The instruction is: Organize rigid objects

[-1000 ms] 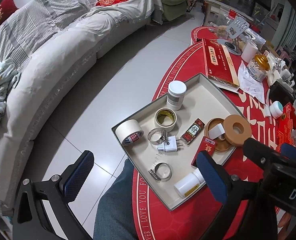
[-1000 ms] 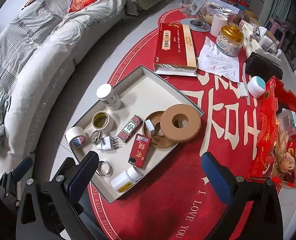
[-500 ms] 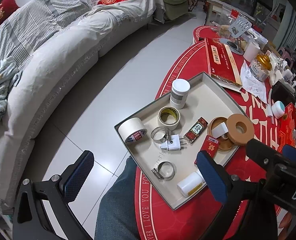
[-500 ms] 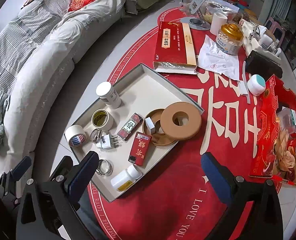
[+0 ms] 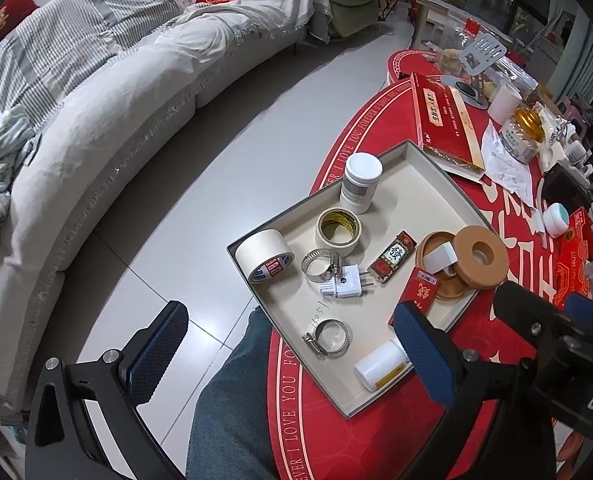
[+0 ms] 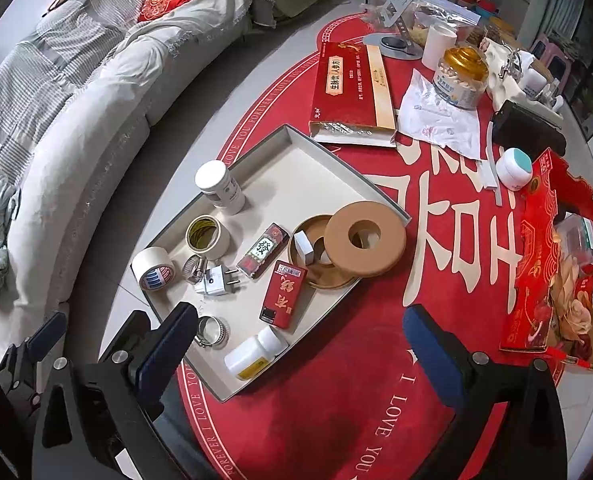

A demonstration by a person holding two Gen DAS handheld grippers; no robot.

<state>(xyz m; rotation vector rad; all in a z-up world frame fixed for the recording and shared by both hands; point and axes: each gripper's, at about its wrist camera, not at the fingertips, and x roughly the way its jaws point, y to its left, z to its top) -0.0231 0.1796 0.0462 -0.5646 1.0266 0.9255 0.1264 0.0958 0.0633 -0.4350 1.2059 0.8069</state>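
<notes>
My left gripper and right gripper hang above the tabletop's near edge, jaws wide apart and empty, ready to choose. The rigid objects sit gathered in the tray so they stay together. The tablecloth rim reads "I LOVE YOU FOREVER".

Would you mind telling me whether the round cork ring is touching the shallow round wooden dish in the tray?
Touching: the right wrist view shows the cork ring lying tilted over the wooden dish's rim, overlapping its right side.
</notes>
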